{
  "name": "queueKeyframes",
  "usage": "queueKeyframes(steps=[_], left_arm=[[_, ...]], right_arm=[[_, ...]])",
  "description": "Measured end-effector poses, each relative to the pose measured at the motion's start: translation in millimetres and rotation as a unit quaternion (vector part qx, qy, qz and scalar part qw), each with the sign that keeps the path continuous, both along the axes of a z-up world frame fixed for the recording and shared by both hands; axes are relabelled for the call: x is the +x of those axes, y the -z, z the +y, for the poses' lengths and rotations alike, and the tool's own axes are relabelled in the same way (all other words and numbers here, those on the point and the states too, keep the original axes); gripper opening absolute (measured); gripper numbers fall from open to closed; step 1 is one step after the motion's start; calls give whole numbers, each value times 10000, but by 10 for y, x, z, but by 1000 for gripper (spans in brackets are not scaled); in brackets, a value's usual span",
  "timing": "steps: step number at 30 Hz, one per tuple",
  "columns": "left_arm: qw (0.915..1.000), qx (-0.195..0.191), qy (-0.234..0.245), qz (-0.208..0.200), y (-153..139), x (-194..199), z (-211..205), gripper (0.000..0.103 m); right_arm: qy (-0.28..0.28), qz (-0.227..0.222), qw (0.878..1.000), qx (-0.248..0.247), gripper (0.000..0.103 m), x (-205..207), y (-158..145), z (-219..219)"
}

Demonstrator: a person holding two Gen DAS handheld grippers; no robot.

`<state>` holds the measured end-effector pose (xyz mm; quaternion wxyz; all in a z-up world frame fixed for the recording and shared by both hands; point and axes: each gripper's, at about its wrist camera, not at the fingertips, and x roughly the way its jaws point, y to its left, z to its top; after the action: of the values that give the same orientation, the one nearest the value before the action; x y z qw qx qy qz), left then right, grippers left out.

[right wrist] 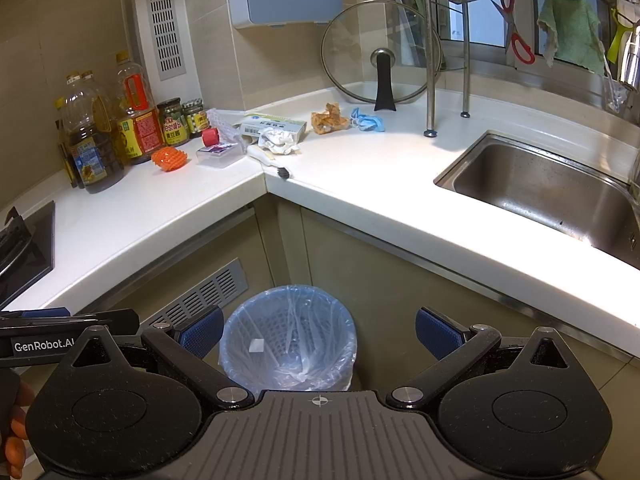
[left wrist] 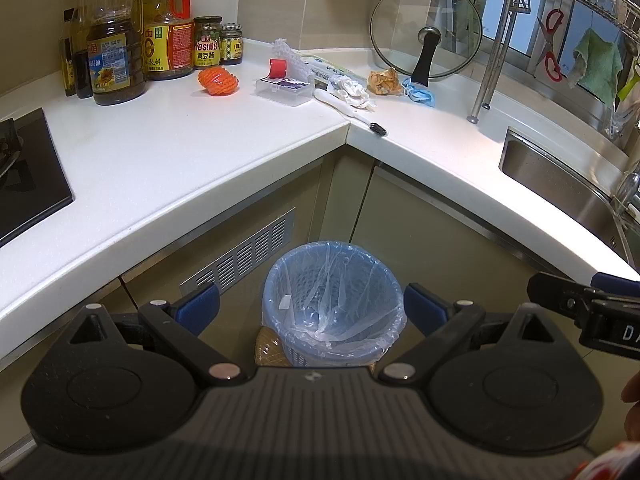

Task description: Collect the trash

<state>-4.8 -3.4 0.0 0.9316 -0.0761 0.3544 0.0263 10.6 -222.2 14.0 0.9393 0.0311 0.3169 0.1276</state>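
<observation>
Trash clustered at the tabletop [right wrist: 360, 184] corner: crumpled tissue [right wrist: 277, 141], brown wrapper [right wrist: 329, 119], blue mask [right wrist: 367, 119]. Lined bin [right wrist: 288, 336] on the floor below. Left gripper [left wrist: 311, 310] and right gripper [right wrist: 319, 338] above the bin, jaws apart, holding nothing.

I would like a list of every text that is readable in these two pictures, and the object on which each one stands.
"GenRobot.AI", last letter partly cut off: on the left tool, seen in the right wrist view.
"DA", then cut off: on the right tool, in the left wrist view.
"Yes!" with "黄豆酱": on the green-lidded jar.
Oil bottle label: too blurred.
Flat box print: too small.
</observation>
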Motion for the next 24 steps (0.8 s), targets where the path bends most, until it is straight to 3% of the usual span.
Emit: queueKeyframes(steps=[24], left_arm=[[10000,-28,-12,15,15,-13,0,98]], right_arm=[[1,5,10000,-1,102,0,2,-3]])
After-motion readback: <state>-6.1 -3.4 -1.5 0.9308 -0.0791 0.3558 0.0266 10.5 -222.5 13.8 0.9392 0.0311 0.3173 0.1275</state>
